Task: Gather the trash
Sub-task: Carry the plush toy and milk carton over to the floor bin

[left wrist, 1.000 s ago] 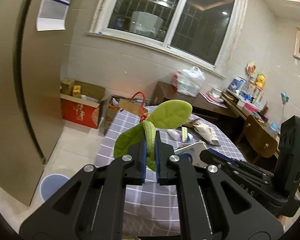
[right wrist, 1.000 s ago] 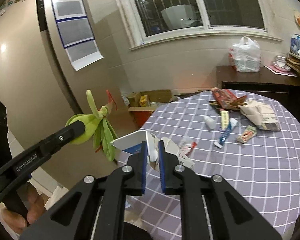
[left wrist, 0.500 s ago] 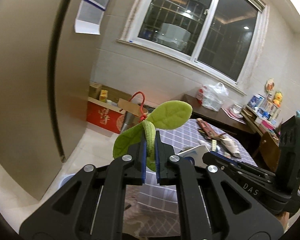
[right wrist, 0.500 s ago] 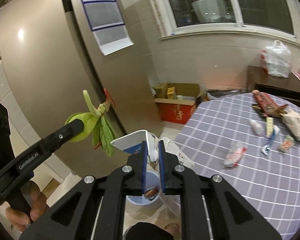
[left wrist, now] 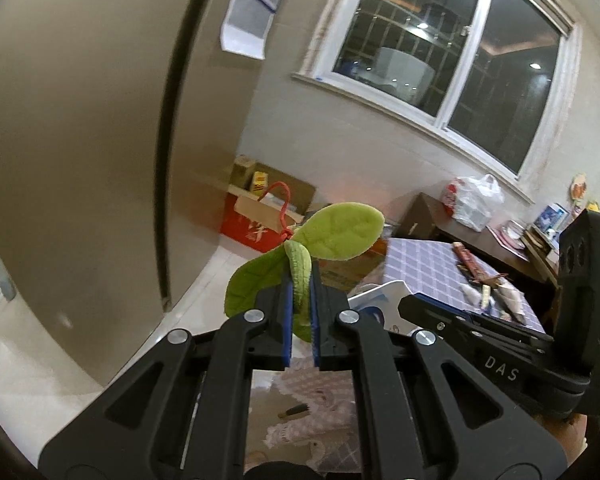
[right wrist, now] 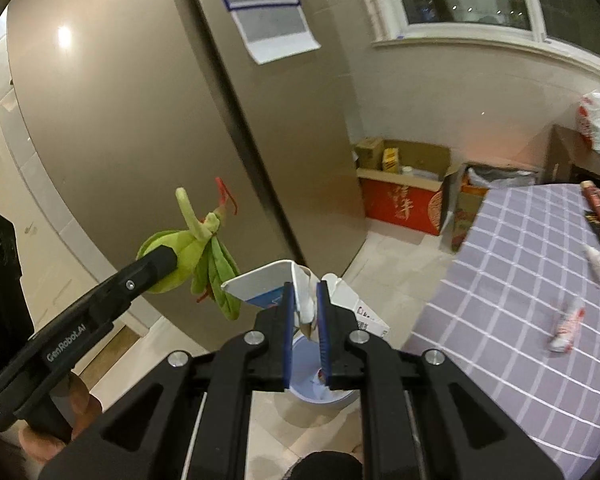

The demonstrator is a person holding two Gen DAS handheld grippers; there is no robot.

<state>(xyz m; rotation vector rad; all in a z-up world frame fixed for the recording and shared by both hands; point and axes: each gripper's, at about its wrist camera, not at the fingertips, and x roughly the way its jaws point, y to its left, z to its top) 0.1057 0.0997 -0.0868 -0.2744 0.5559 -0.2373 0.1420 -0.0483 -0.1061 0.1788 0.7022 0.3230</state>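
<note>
1. My right hand-held gripper (right wrist: 305, 307) is clamped on a crumpled white carton (right wrist: 296, 286) with blue print; the carton juts out to both sides of the blue pads.
2. My left hand-held gripper (left wrist: 300, 298) is closed on a green plush leaf toy (left wrist: 320, 240) with a red cord loop; the right wrist view shows the same toy (right wrist: 188, 258) dangling off the left fingertips, just beside the carton.
3. Directly below the right fingers sits a pale blue bin (right wrist: 318, 388) on the tiled floor (right wrist: 400, 252), with a small item already inside. I judge the carton is roughly over its mouth, though the fingers hide most of the rim.
4. Risk: the carton is wide and flared, so, released off-centre, it could catch the rim and tumble onto the floor.
5. Risk: the two loads hang close together; a release could let the carton snag the toy's leaves.
6. To the right, the checked worktop (right wrist: 520, 280) carries more scattered wrappers (right wrist: 566, 324), so collection looks partly done.
7. Farther back stand a red box (right wrist: 400, 204) by the wall and a tall brown fridge (right wrist: 140, 120).
</note>
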